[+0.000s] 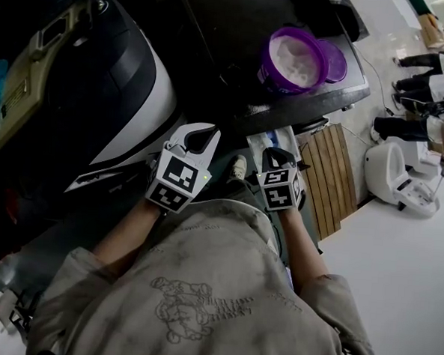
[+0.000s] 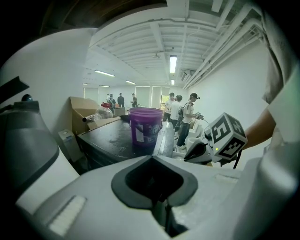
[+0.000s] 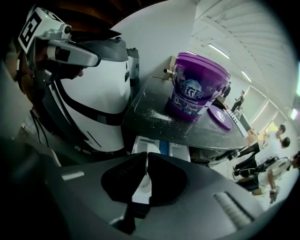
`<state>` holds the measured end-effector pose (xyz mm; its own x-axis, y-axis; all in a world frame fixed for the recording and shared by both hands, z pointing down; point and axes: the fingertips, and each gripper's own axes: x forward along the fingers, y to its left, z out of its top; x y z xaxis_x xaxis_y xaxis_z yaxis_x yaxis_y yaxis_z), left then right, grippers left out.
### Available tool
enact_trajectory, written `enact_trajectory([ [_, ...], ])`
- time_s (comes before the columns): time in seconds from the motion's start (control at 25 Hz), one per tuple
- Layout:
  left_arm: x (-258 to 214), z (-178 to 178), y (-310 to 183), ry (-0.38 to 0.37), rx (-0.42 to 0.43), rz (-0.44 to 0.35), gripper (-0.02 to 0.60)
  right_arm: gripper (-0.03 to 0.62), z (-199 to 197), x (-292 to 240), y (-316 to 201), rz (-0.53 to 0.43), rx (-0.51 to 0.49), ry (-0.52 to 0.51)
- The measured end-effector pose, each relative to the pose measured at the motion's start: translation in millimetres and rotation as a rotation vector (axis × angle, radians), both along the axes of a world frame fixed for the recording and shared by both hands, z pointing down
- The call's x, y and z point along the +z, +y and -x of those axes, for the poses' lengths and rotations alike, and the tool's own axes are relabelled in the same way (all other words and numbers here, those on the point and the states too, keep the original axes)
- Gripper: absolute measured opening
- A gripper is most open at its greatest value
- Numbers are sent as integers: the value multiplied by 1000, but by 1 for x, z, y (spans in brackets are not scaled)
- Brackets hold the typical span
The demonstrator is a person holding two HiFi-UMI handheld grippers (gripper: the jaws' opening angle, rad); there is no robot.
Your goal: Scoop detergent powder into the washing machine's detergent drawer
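Detergent powder (image 1: 293, 57) fills a purple bucket (image 1: 270, 67) that stands on a dark top (image 1: 231, 23), with the purple lid (image 1: 336, 60) lying just beside it on the side away from the white and black machine (image 1: 137, 93). Some powder is spilt (image 3: 157, 115) on the top, near the foot of the bucket. The white drawer (image 1: 265, 140) is pulled out from under the front edge of the top, below the bucket, and one of its compartments is blue.

The right gripper (image 1: 277, 155) hangs right over the drawer. Its jaws are drawn together with nothing held, and only a thin slit stays between the pads. In the right gripper view the white of the drawer (image 3: 161, 149) shows through that slit, straight ahead of the right gripper (image 3: 144, 157), while the bucket (image 3: 197, 93) and lid (image 3: 219, 117) stand farther off and higher.

The left gripper (image 1: 203, 134) is held beside it, nearer the white and black machine, apart from both drawer and bucket. Its jaws are also closed on nothing. In the left gripper view, the bucket (image 2: 146, 126) stands upright beyond the tips of the left gripper (image 2: 151, 157), well clear of them, and the right gripper (image 2: 190, 154) shows to the right with its marker cube (image 2: 227, 136). Neither gripper touches the powder or the bucket. Several people (image 2: 185, 112) stand far back in the room.
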<state>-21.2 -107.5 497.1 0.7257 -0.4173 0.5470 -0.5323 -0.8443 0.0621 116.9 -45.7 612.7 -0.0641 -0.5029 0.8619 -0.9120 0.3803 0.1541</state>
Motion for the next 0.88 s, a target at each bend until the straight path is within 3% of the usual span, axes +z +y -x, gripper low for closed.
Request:
enact_trajectory([
  [0.88,0,25,13,43,-57,7,0,37,14,-12,-1,-24,-153,220],
])
